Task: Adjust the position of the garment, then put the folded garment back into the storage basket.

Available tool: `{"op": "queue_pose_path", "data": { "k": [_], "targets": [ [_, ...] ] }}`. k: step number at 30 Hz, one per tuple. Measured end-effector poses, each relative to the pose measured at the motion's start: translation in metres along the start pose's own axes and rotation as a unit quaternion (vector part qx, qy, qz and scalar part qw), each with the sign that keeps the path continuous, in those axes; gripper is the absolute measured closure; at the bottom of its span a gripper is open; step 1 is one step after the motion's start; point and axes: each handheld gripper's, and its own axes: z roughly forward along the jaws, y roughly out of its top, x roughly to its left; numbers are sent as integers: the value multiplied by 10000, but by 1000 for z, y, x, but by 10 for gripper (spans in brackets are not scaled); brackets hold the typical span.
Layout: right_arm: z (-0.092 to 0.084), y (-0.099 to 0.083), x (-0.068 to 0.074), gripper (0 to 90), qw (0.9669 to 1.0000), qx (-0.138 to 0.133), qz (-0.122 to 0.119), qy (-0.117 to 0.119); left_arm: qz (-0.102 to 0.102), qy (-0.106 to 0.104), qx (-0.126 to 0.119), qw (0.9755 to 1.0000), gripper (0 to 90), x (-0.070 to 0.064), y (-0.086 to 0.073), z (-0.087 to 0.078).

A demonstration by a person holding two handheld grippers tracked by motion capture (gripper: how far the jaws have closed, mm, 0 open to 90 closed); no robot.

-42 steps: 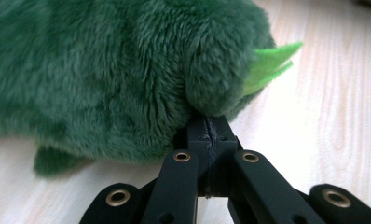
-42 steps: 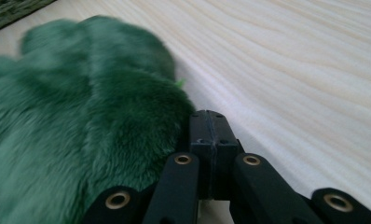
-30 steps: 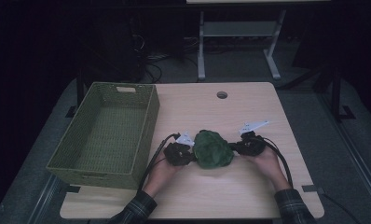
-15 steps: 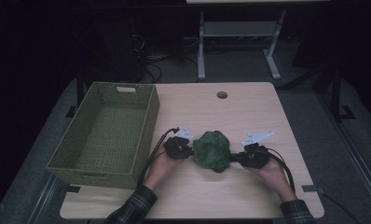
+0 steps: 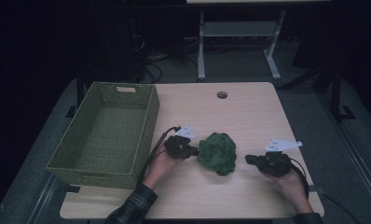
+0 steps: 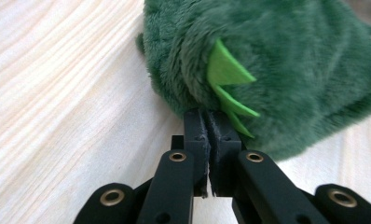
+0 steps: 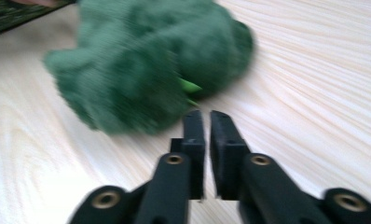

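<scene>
A dark green plush toy (image 5: 216, 153) with light green felt spikes (image 6: 225, 70) lies on the wooden table (image 5: 249, 112), near its front. My left gripper (image 5: 195, 151) is at the toy's left side. In the left gripper view its jaws (image 6: 206, 114) stand shut, tips against the plush (image 6: 277, 56), with no fabric seen in the thin slit between the pads. My right gripper (image 5: 248, 159) is a short way right of the toy, apart from it. Its jaws (image 7: 202, 114) have just been opening and show a narrow gap with nothing in it; the plush (image 7: 141, 70) lies blurred ahead of them.
An empty green woven basket (image 5: 99, 175) stands at the table's left, close to my left forearm. A round cable hole (image 5: 222, 94) sits near the far edge. Dark floor, cables and a desk frame (image 5: 202, 51) lie beyond the table.
My right gripper has let go of the plush's right side and drawn away to the right. The left gripper and the toy have stayed about where they were.
</scene>
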Motion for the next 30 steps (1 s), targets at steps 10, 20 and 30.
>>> {"op": "queue_pose_path", "data": {
  "k": [10,20,30],
  "targets": [
    [-2,-31,-19,337,9931,234,257,-1118,287,102,252,9992,600,-8,4,-19],
    [6,-33,-22,160,9899,386,361,-1315,542,199,508,9970,278,-16,19,-23],
    [6,-33,-23,156,9896,389,372,-1331,815,73,570,9950,160,-18,45,-17]
  ]
}}
